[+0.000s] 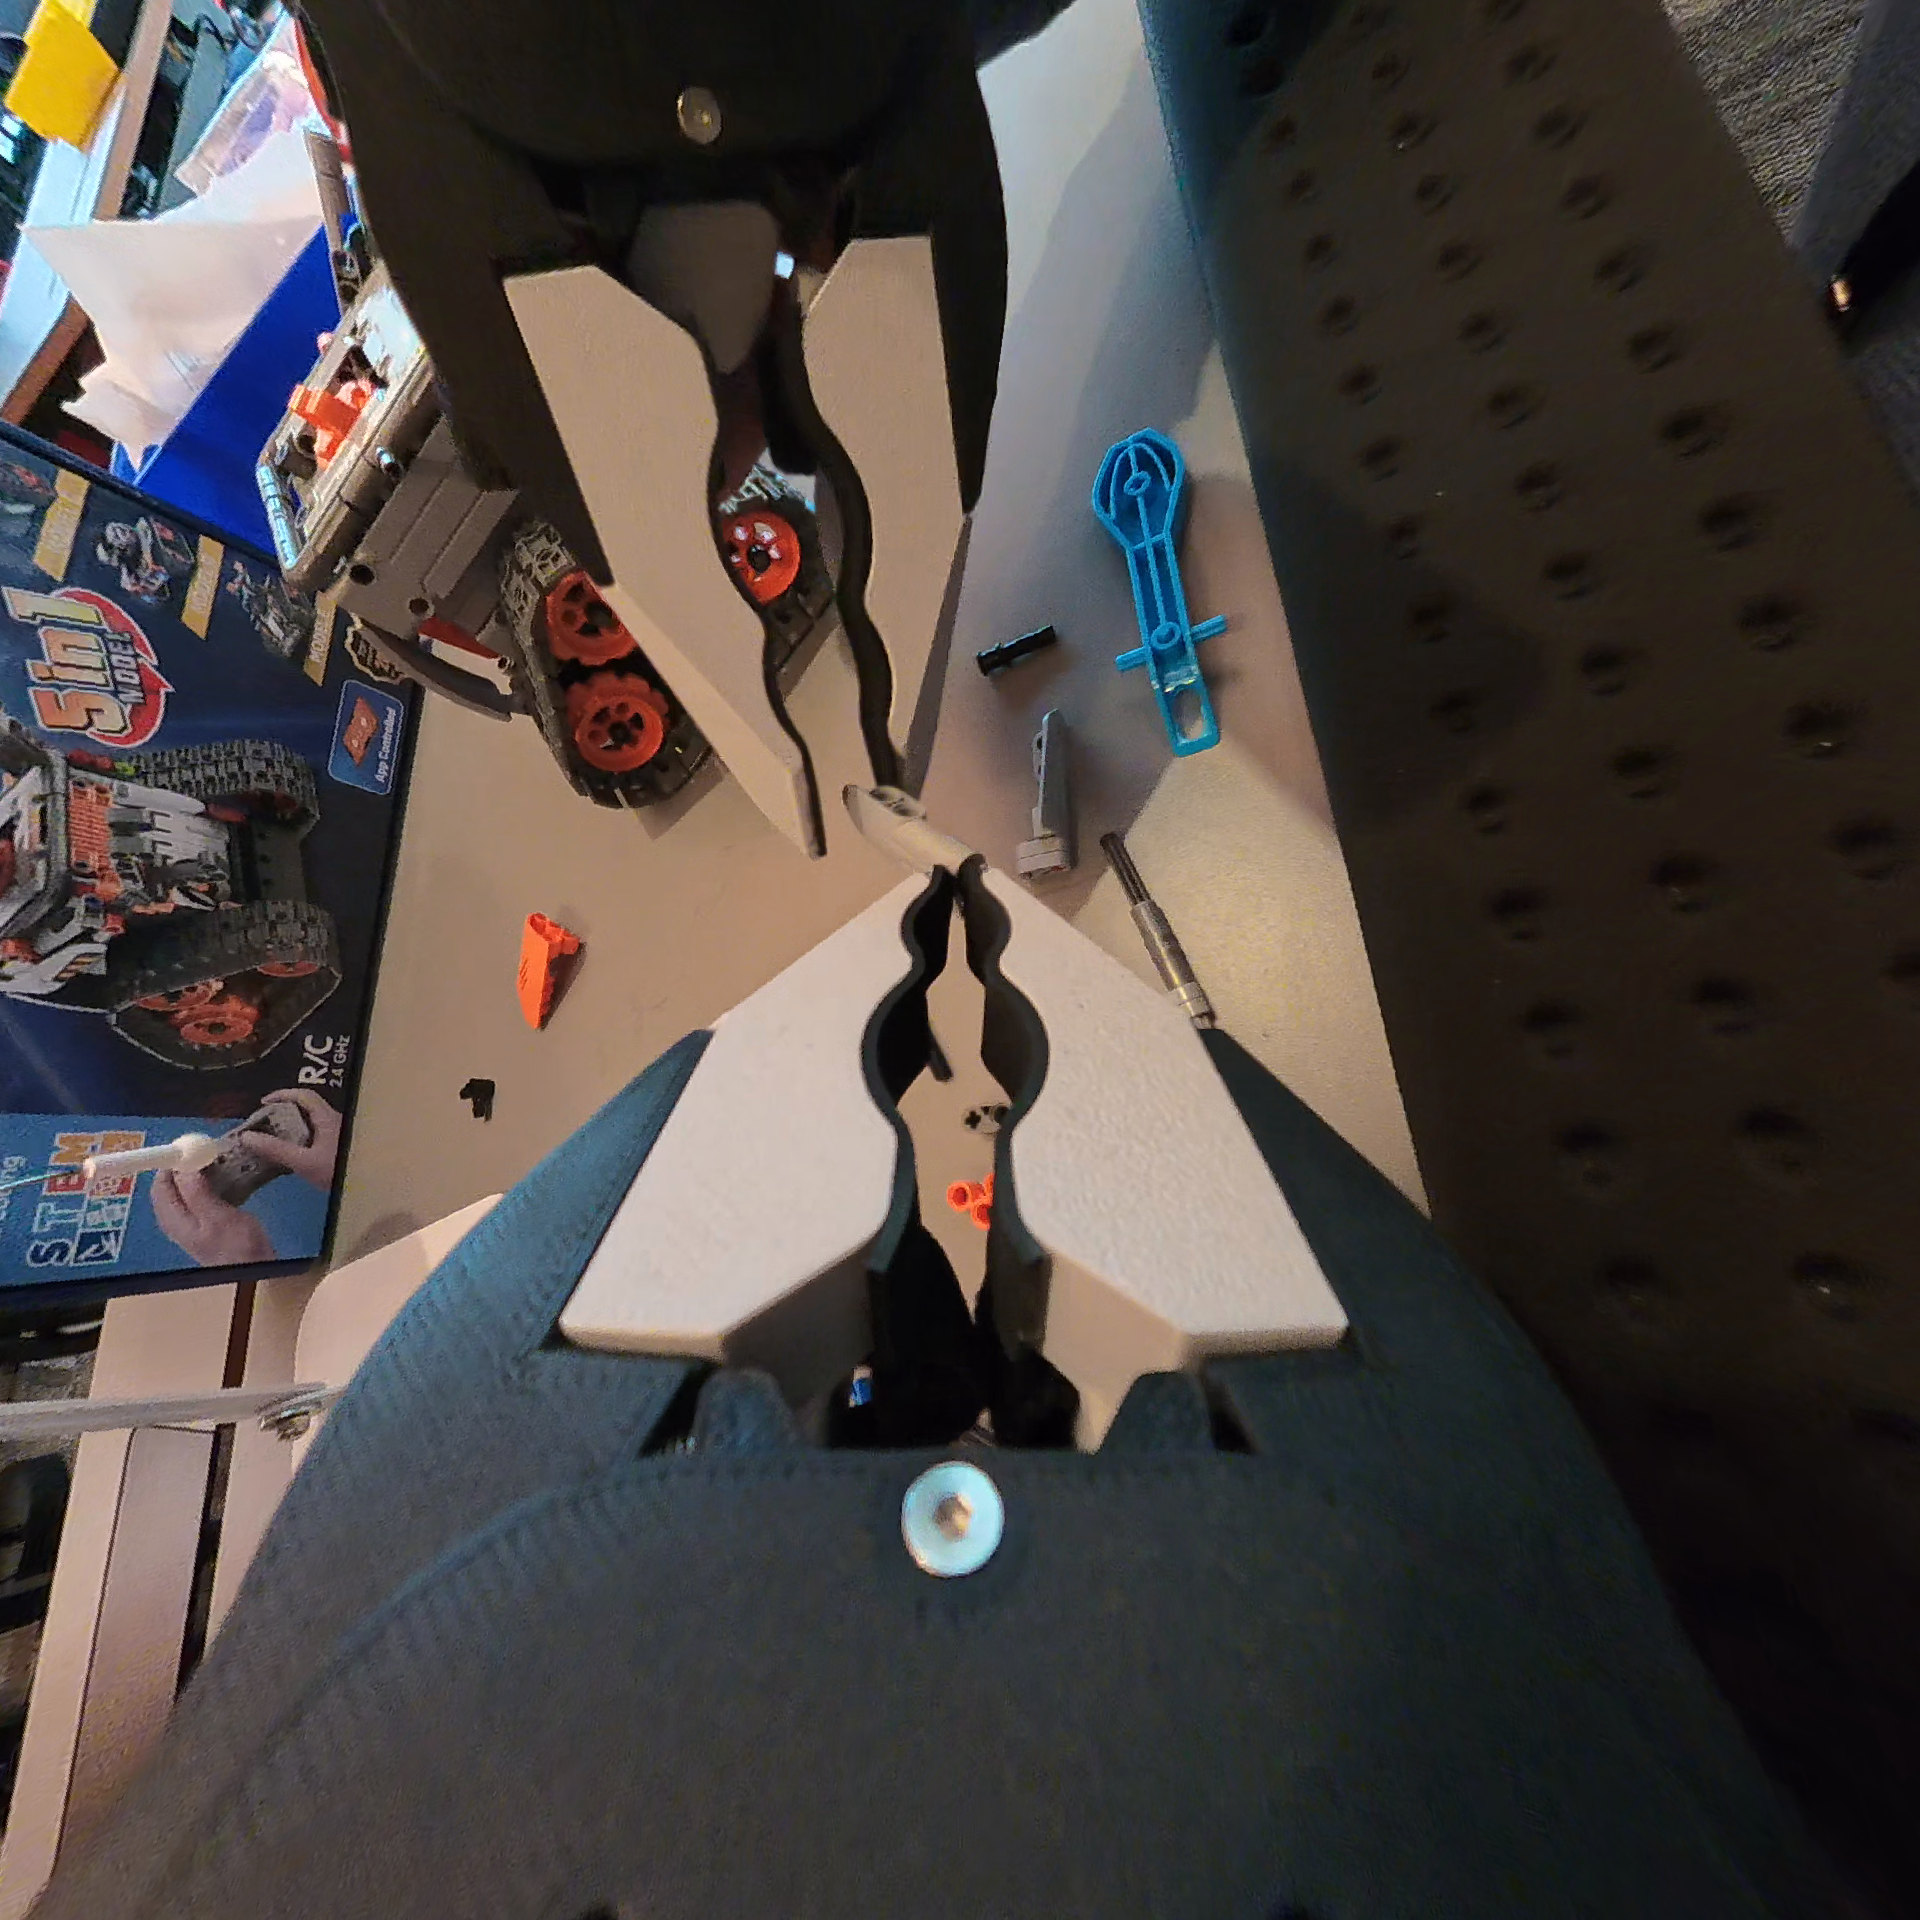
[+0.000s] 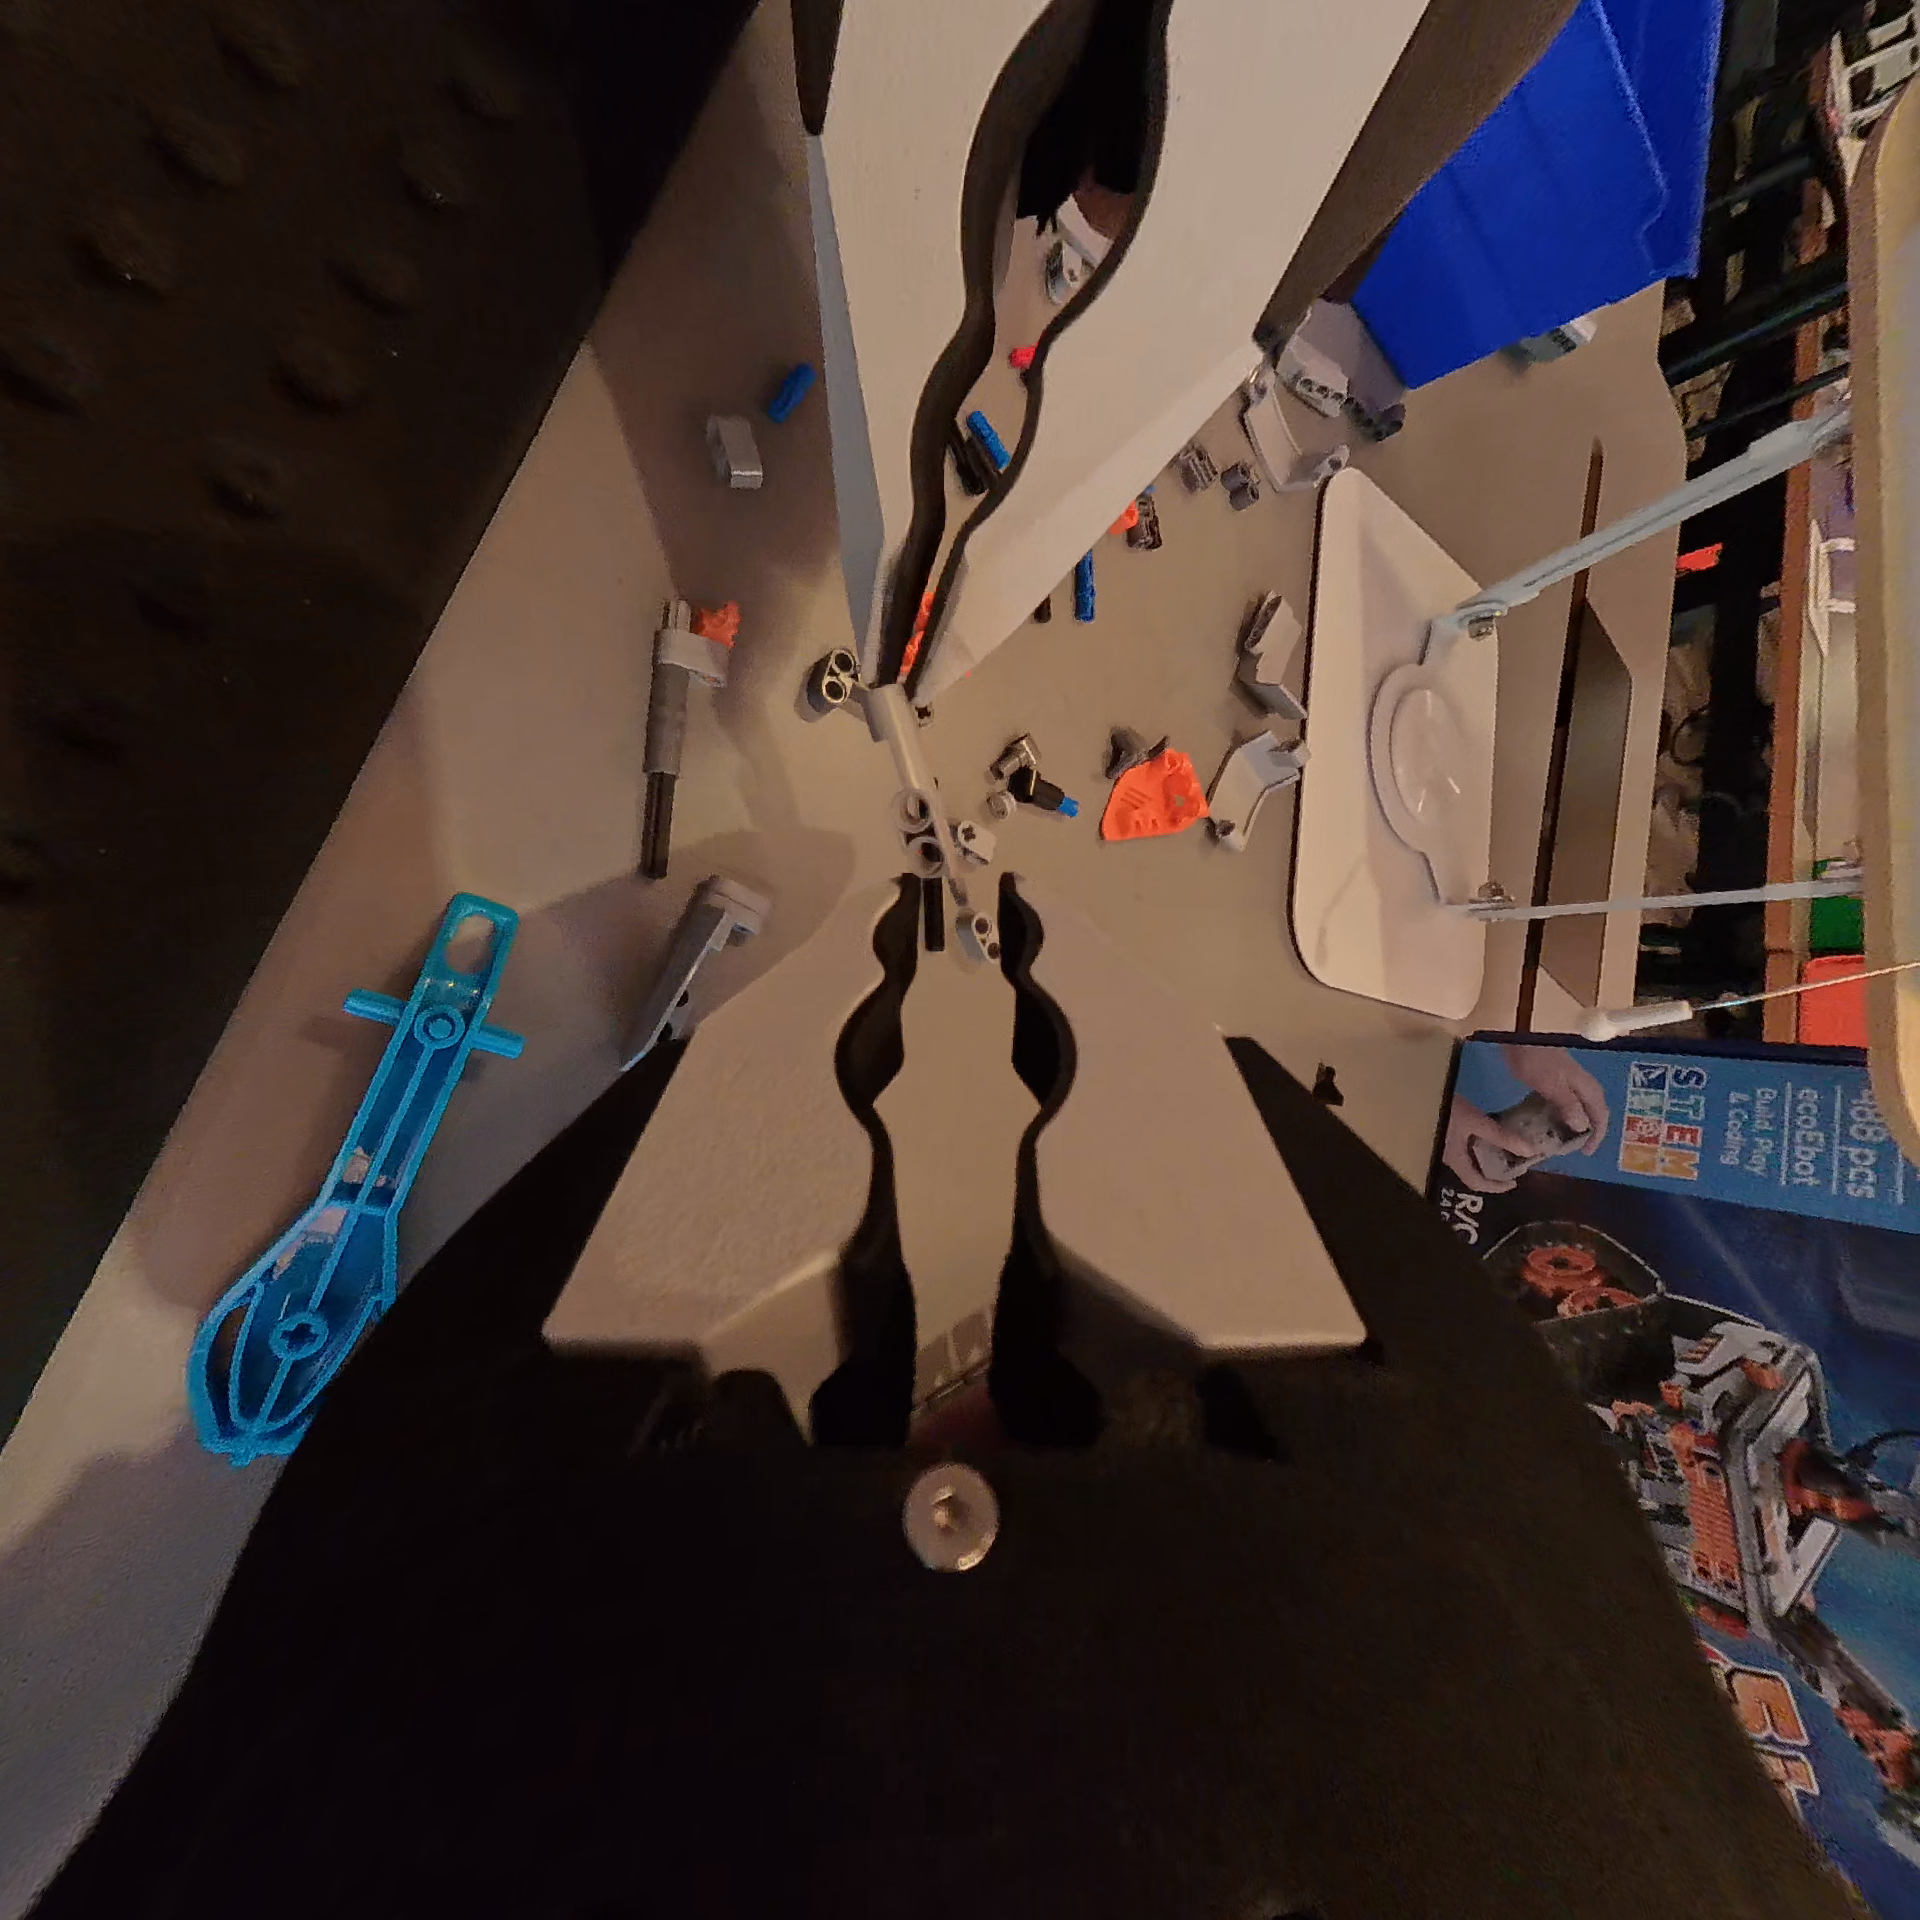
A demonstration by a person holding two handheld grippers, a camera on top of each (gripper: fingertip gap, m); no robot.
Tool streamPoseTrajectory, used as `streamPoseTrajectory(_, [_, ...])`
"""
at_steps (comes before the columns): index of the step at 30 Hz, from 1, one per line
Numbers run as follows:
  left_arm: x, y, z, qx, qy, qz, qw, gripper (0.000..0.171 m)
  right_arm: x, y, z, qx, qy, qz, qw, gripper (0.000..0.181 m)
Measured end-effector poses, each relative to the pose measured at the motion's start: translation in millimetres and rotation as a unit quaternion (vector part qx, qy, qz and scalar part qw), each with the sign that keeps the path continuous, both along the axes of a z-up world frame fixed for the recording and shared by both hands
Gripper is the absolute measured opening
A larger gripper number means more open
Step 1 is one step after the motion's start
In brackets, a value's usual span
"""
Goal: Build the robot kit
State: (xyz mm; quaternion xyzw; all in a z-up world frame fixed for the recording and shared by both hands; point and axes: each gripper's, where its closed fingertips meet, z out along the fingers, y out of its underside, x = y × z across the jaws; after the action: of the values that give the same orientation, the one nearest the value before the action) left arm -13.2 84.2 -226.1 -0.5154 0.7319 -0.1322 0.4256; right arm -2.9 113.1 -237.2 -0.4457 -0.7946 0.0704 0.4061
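My left gripper (image 1: 956,878) is shut on one end of a small light-grey beam (image 1: 909,826), held just above the white table (image 1: 665,914). In the right wrist view it comes down from the top (image 2: 896,675) with the beam (image 2: 902,743) and its small grey connectors pointing at my right gripper (image 2: 958,888). My right gripper is open, its jaws a little apart. In the left wrist view it reaches in from above (image 1: 857,805), tips either side of the beam's far end. A black pin (image 2: 930,914) and a grey connector (image 2: 977,935) show between its fingertips.
A grey tracked model with orange wheels (image 1: 623,644) stands behind. A blue lever tool (image 1: 1153,582), black pin (image 1: 1016,649), grey piece (image 1: 1049,790), metal shaft (image 1: 1153,935) and orange wedge (image 1: 545,966) lie around. The kit box (image 1: 177,831), a white tray (image 2: 1392,727) and several loose parts border the spot. Only a small space, under 4 cm, lies between the two pairs of fingers.
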Motion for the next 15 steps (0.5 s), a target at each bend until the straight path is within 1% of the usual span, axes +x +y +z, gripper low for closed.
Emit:
streamPoseTrajectory(2, [-1.4,-0.7,0.5,0.004,0.0,-0.004,1.0,0.0,-1.0,-2.5,-1.2,-0.002,0.001,0.008,1.0,0.005])
streamPoseTrajectory(6, [-3.3,-2.4,1.7,0.002,-0.004,-0.008,1.0,0.0,-2.5,-3.7,0.0,-0.01,0.012,0.011,1.0,0.0])
streamPoseTrajectory(10, [-3.7,-2.1,7.8,0.0,-0.024,-0.005,1.0,0.0,-3.2,-3.6,6.1,-0.025,0.033,0.008,0.999,0.0])
streamPoseTrajectory(15, [-5.9,3.9,14.6,0.003,-0.043,0.015,0.999,0.0,-3.2,-0.3,9.5,-0.035,0.046,-0.008,0.998,0.0])
